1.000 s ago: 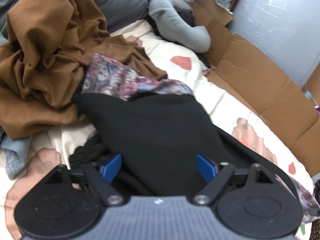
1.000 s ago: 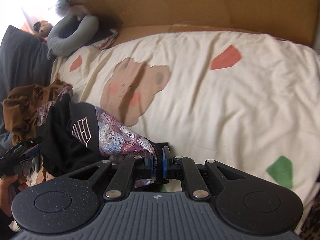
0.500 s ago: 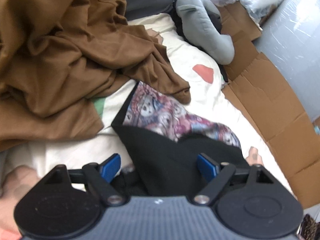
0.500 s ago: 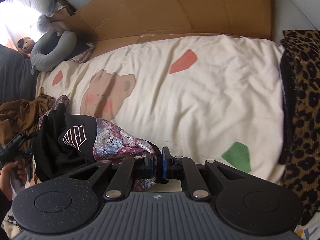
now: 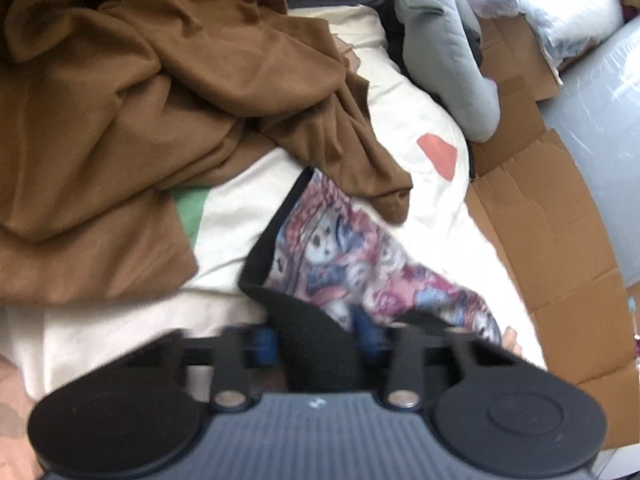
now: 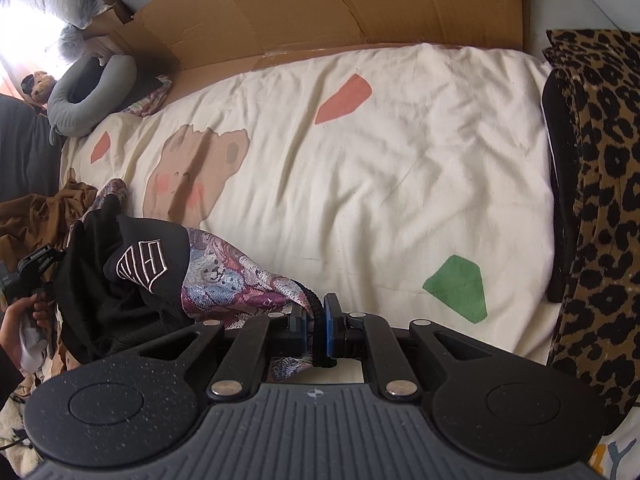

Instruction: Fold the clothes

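A: Start at the far left. What lies there?

B: A brown garment (image 5: 132,120) in a crumpled heap on the bed (image 6: 380,184), covering the upper left of the left wrist view. One sleeve end trails down onto the patterned cloth.

A: And the piece being handled?

B: A jacket (image 5: 344,248), black outside with a purple and blue patterned lining, lying on the cream sheet just beside the brown heap. In the right wrist view it (image 6: 168,272) sits bunched at the left side of the bed, with a white outlined logo (image 6: 140,266) on a black fold.

A: The left gripper?

B: The left gripper (image 5: 316,338) has its jaws closing in on a black fold of the jacket, blue pads either side of it. That part is blurred, so whether they pinch it tight I cannot tell.

A: The right one?

B: The right gripper (image 6: 318,332) has its jaws together, clamped on the jacket's black-edged hem, low over the sheet.

A: Anything at the left edge of that view?

B: A hand (image 6: 28,316) around the other gripper's handle.

A: Further right?

B: A grey neck pillow (image 5: 448,56) at the head of the bed, cardboard (image 6: 320,8) along the far side, and a leopard print cloth (image 6: 600,200) at the right end.
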Demonstrator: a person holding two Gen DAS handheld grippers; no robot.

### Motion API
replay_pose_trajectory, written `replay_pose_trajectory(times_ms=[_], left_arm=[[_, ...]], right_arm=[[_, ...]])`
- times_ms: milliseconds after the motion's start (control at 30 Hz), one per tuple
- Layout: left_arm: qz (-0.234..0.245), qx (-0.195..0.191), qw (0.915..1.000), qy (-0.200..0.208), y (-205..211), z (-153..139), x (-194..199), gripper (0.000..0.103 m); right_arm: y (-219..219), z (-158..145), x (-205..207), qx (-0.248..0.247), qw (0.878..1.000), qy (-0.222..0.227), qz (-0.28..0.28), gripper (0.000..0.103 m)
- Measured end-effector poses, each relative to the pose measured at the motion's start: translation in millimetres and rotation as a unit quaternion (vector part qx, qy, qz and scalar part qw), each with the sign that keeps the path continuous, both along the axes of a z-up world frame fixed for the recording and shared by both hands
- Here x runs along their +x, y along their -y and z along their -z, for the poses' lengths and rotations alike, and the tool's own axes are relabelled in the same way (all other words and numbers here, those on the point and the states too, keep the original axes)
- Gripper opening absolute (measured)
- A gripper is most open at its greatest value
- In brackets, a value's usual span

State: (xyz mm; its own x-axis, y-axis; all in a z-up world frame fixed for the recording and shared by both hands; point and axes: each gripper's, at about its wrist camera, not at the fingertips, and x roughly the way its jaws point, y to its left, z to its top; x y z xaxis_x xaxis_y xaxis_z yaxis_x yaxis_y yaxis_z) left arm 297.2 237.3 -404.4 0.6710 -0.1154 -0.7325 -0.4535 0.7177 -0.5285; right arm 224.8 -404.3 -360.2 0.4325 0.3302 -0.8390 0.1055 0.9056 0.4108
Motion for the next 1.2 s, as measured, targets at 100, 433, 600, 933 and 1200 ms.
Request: replay_pose_trajectory(times_ms=[100,433,600,933,1200], left_arm=[[0.010,0.017,0.9998,0.006,8,-9,-1,0.006],[0.024,0.035,0.9987,0.027,3,-53,-62,0.005],[0.017,0.042,0.9987,0.025,-5,-80,-109,0.005],[-0.006,0.054,0.9985,-0.004,-14,-115,-192,0.005],[-0.035,0.060,0.9957,-0.061,-19,-127,-280,0.005]], right_arm=[[4,2,0,0.008,1.000,-0.002,0.009,0.006],[18,-6,-16,0.008,1.000,0.004,0.023,0.006],[25,-12,-28,0.013,0.999,0.007,0.031,0.006],[38,-21,-63,0.021,0.999,0.008,0.039,0.006],[44,-18,-98,0.016,0.999,-0.025,0.036,0.006]])
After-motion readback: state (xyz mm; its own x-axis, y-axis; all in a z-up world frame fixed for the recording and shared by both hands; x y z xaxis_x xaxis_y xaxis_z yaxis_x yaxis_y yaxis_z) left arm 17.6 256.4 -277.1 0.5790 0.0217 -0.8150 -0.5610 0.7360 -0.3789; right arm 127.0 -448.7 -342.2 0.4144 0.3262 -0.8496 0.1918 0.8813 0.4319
